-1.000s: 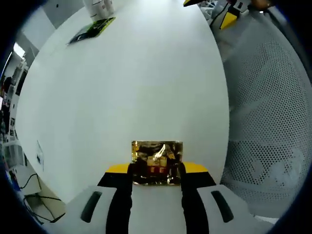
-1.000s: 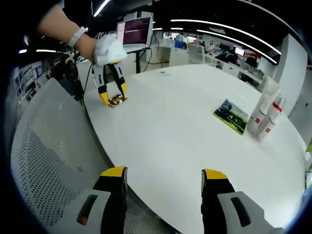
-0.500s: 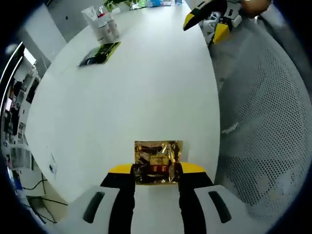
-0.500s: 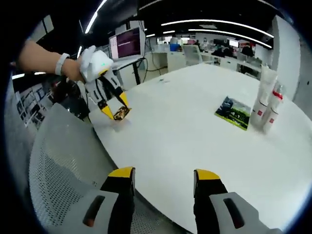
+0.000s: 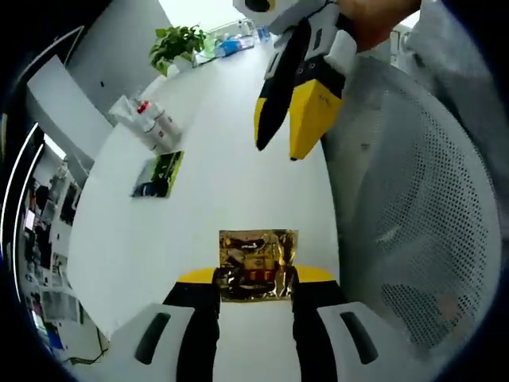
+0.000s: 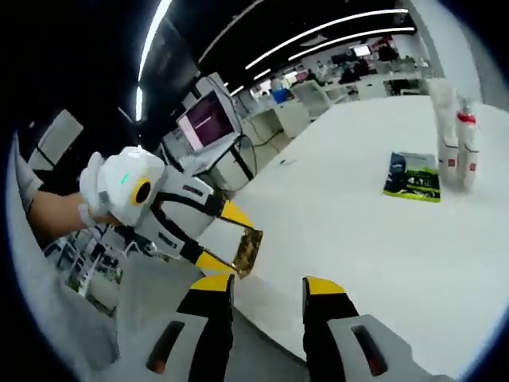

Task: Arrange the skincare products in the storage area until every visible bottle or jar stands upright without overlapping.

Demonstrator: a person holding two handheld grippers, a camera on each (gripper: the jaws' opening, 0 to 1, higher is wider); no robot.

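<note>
We are carrying the gold sachet (image 5: 256,266) pinched in the left gripper (image 5: 254,280); the right gripper (image 6: 266,285), jaws spread and empty, should probably meet it next.

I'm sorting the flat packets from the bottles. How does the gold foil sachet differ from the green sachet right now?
The gold foil sachet is shiny and crinkled, clamped between the left gripper jaws and lifted off the white table. The green sachet is dark green and lies flat on the table, untouched, beside the standing skincare bottles. The gold one is at the near table edge; the green one is farther in. Both are flat, roughly rectangular packets.
</note>
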